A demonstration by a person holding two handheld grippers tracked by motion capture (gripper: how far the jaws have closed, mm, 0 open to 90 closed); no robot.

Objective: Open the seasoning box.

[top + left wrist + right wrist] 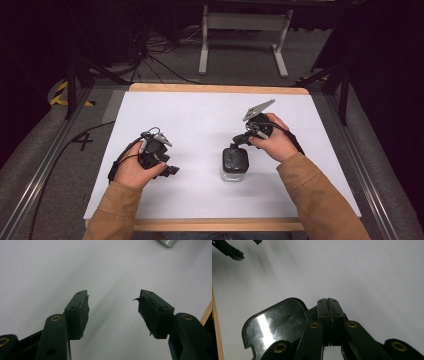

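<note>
A clear container with a glossy black lid (pixel 235 161) stands on the white worktop (pixel 200 120), toward its near edge and a little right of the middle. The right claw (pixel 239 138) sits just beyond the container's far edge, tilted down toward it, and in the right gripper view its jaws are pressed flat together with nothing between them, right beside the lid's rim (pixel 274 322). The left claw (pixel 172 170) rests low on the worktop well to the left of the container, its jaws spread wide over bare white surface, pads (pixel 83 312) worn at the edges.
</note>
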